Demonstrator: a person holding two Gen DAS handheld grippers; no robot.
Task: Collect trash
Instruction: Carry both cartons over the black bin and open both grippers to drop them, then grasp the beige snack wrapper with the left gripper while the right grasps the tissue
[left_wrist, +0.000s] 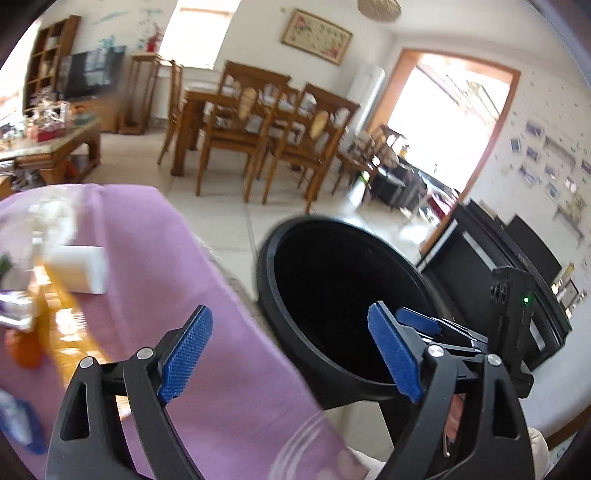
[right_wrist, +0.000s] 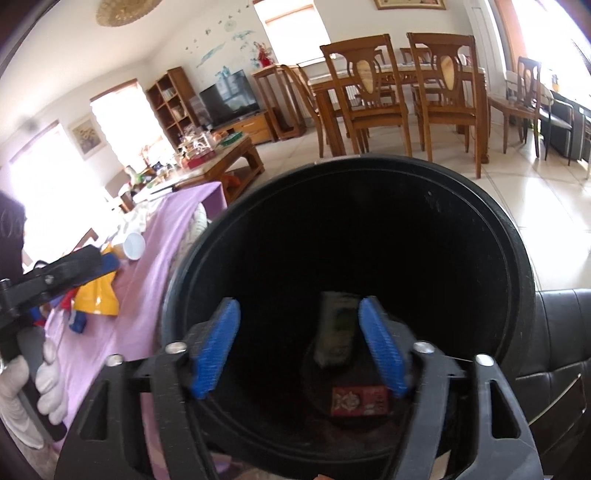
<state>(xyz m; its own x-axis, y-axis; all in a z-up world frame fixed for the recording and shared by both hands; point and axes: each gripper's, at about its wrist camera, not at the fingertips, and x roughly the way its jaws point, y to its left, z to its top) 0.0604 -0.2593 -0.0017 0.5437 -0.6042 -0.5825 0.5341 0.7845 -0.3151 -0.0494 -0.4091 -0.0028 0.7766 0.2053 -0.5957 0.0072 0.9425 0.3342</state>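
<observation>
The black trash bin (right_wrist: 480, 229) fills the right wrist view. My right gripper (right_wrist: 300, 310) hangs over its mouth, open, the blue pads touching nothing. Below them a greenish packet (right_wrist: 336, 332) and a red packet (right_wrist: 360, 400) are inside the bin. My left gripper (left_wrist: 290, 317) is open and empty between the purple-clothed table (left_wrist: 207, 280) and the bin (left_wrist: 332, 280). On the cloth lie a white cup (right_wrist: 133, 245), a yellow wrapper (right_wrist: 96, 299) and other blurred litter.
A white-gloved hand (right_wrist: 22, 387) holds the left gripper. A black leather sofa (right_wrist: 554, 332) stands right of the bin. Wooden dining chairs (right_wrist: 369, 96) and a table stand on the tiled floor beyond. A cluttered coffee table (right_wrist: 221, 158) lies past the purple table.
</observation>
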